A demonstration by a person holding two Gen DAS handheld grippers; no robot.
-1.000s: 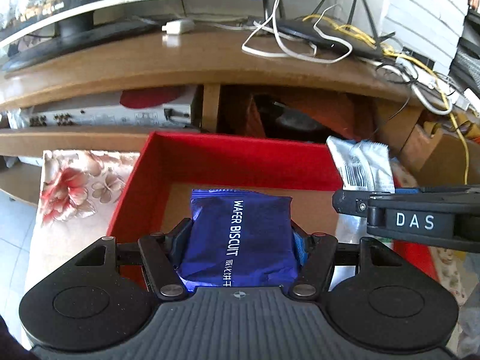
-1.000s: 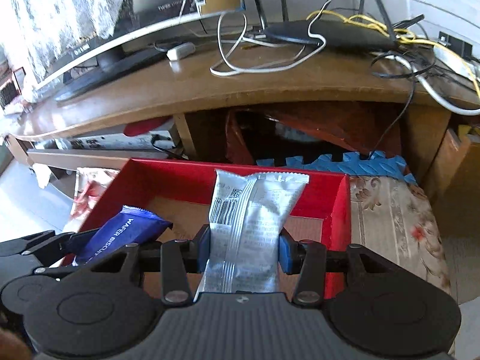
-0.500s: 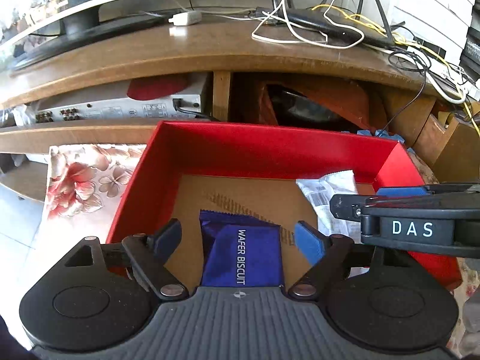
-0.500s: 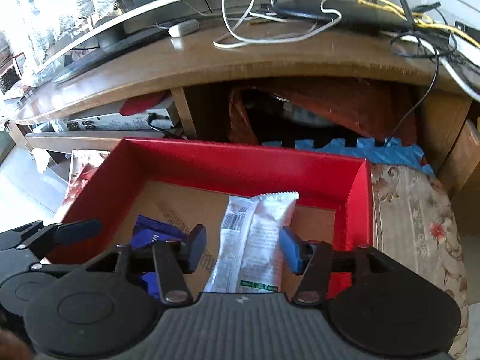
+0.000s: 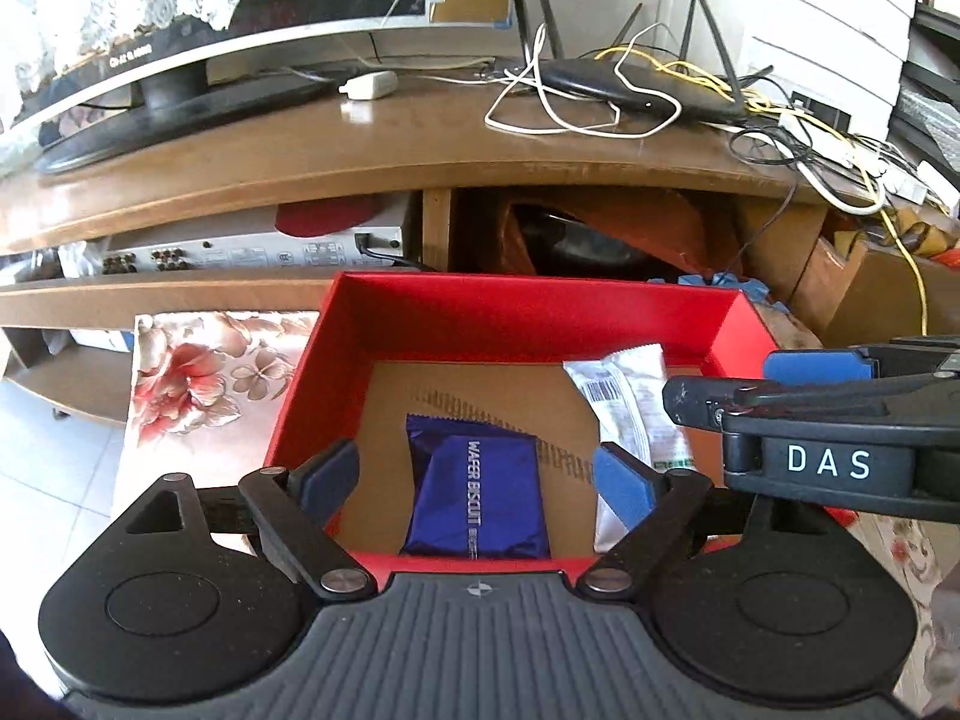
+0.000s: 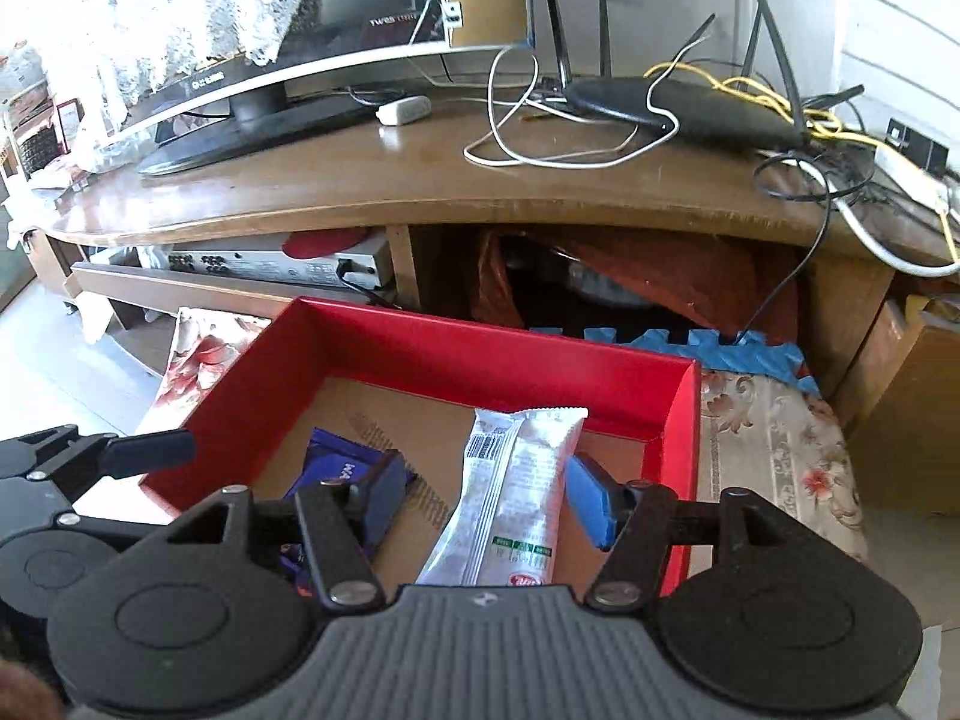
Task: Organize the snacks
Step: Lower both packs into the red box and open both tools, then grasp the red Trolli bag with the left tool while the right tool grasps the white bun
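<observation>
Since a second ago both snacks have gone from being pinched in the jaws to lying on the cardboard floor of the red box (image 5: pixel 729 324), and both tools are pulling back above it. The left gripper (image 5: pixel 477 474) is spreading its jaws, which are released: the blue wafer biscuit packet (image 5: pixel 477 483) is lying flat below and between them, touching neither pad. The right gripper (image 6: pixel 480 501) is likewise opening its jaws and gripping nothing, with the silver-white snack bar (image 6: pixel 516 492) resting lengthwise in the gap, clear of both pads.

Both packets are looking light, soft and crinkly, with glossy film that is likely slippery. The wafer inside is probably brittle, so a gentle pinch across the short sides or on a crimped end seam seems safest. The bar is narrow, so gripping it across its middle should be holding it level.

The wafer packet is deep blue, squarish, with white lettering running along it. The bar is long and pale, showing a barcode near its far end and green and red print near the close end. The two are lying side by side, apart.
</observation>
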